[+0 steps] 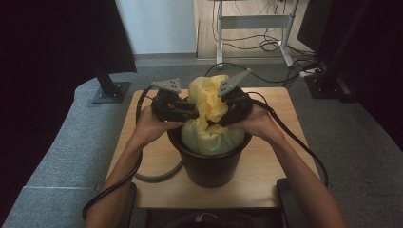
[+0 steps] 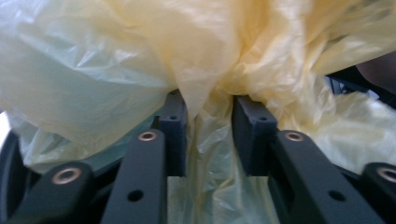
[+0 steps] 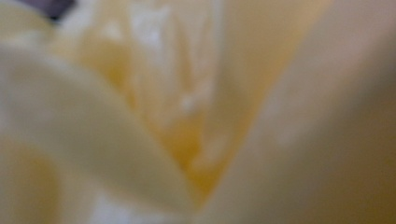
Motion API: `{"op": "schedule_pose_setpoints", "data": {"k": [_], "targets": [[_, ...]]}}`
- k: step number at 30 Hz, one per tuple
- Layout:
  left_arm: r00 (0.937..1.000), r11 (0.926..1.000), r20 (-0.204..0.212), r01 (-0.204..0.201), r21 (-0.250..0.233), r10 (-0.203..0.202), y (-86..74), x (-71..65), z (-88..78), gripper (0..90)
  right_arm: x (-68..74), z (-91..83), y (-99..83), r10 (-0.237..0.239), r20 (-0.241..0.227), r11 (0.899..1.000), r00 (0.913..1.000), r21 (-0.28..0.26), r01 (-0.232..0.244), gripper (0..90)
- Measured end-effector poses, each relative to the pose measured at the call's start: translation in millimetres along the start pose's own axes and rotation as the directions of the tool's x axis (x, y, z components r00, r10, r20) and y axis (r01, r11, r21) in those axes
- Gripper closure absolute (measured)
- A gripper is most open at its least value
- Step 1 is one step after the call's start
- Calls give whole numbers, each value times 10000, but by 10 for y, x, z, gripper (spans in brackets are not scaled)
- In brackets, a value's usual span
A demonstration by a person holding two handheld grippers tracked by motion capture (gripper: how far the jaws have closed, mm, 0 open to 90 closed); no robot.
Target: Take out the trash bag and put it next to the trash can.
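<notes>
Up on the small wooden table point(image 1: 266, 180) stands a black bucket point(image 1: 209, 166), and a yellow plastic bag point(image 1: 209, 128) sits in it, its full, rounded body bulging above the rim while its gathered neck rises between the two grippers. The left gripper point(image 1: 190, 110) comes in from the left of the high view, held in the person's left hand point(image 1: 152, 124), and points toward the bag's neck; the right gripper point(image 1: 223, 111), held in the right hand point(image 1: 256, 122), faces it from the other side, so the two meet at the twisted part of the bag just above the bucket. A grey three-cornered plate tops each gripper. In the left gripper view the left gripper point(image 2: 208, 126) has its two black jaws standing a narrow way apart, with a bunched fold of the thin yellow film hanging down between them; the fold fills most of the gap and seems to brush the inner faces of the pads, but whether the pads truly press on it I cannot tell. Above the jaws the bag point(image 2: 140, 56) spreads wide, pale and crinkled. In the right gripper view the yellow film point(image 3: 187, 121) lies so close to the lens that all is a blur, and how its jaws stand cannot be told. Black cables trail from both grippers back along the forearms.
</notes>
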State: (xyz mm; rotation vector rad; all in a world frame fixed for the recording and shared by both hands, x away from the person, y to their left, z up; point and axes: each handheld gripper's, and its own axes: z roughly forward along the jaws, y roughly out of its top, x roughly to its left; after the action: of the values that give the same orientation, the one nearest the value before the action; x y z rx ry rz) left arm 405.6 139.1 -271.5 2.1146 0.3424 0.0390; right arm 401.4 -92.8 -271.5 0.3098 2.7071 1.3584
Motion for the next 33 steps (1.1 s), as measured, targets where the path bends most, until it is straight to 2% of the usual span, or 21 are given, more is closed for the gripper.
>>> {"op": "schedule_pose_setpoints", "data": {"k": [2, 3, 4, 6, 7, 8, 9, 10, 11, 12, 13, 14, 15, 22, 26, 29, 33], "targets": [[9991, 9996, 429, 72, -271, -61, 21, -21, 21, 680, -17, 50, -9, 214, 23, 9997, 9998, 150, -214, 326], [9987, 9997, 512, 62, -249, -49, 32, -29, 38, 681, -14, 91, -9, 284, 12, 9995, 9996, 126, -285, 260], [9983, 9997, 582, 29, -227, -16, 45, -39, 64, 681, -6, 116, -5, 287, -42, 9995, 9996, 122, -287, 221], [9963, 9999, 858, 45, -152, -32, 66, -55, 133, 681, 26, 184, 15, 179, -115, 9997, 9998, 177, -177, 213], [9967, 10000, 808, -4, -67, 9, 69, -60, 148, 681, 43, 215, 31, 77, -180, 9996, 9998, 279, -72, 251], [9979, 10000, 654, -20, -26, 22, 66, -59, 151, 680, 52, 222, 37, -33, -182, 9993, 9998, 362, 40, 330], [9976, 10000, 697, -51, -29, 53, 63, -52, 136, 686, 59, 219, 37, -148, -169, 9992, 9997, 365, 154, 403], [9977, 9999, 665, -97, -119, 105, 56, -50, 110, 699, 54, 214, 32, -78, -149, 9993, 9999, 360, 84, 467], [9990, 9998, 421, -109, -187, 117, 51, -56, 70, 701, 41, 204, 22, 26, -176, 9993, 9998, 368, -19, 537], [10000, 9997, -49, -40, -246, 39, 51, -66, 30, 675, 27, 193, 10, 36, -189, 9991, 9998, 432, -28, 617], [9988, 9999, -492, -2, -165, -7, 50, -66, -5, 511, 13, 178, -2, -20, -347, 9988, 9994, 490, 37, 697], [9991, 9999, -426, 64, -152, -70, 39, -52, -51, 443, 8, 164, -9, -1, -577, 9992, 9983, 390, 24, 722], [9993, 9999, -379, 31, -162, -37, 30, -51, -71, 432, 3, 156, -9, 32, -574, 9989, 9983, 465, -6, 733], [9959, 9999, -896, -73, 127, 84, -65, -60, -214, 223, -52, 100, 14, 85, -580, 9948, 9983, 1017, -26, 746], [9951, 9999, -989, 19, 164, -2, -180, -41, -265, 160, -114, 1, 43, 224, -496, 9948, 9985, 1004, -173, 745], [9925, 9994, -1212, -139, 332, 178, -277, -45, -293, 135, -145, -61, 66, 286, -495, 9946, 9984, 1007, -235, 742], [9895, 9998, -1444, 3, 211, 28, -375, -36, -364, 90, -180, -150, 102, 355, -356, 9943, 9987, 1019, -317, 740]]}}
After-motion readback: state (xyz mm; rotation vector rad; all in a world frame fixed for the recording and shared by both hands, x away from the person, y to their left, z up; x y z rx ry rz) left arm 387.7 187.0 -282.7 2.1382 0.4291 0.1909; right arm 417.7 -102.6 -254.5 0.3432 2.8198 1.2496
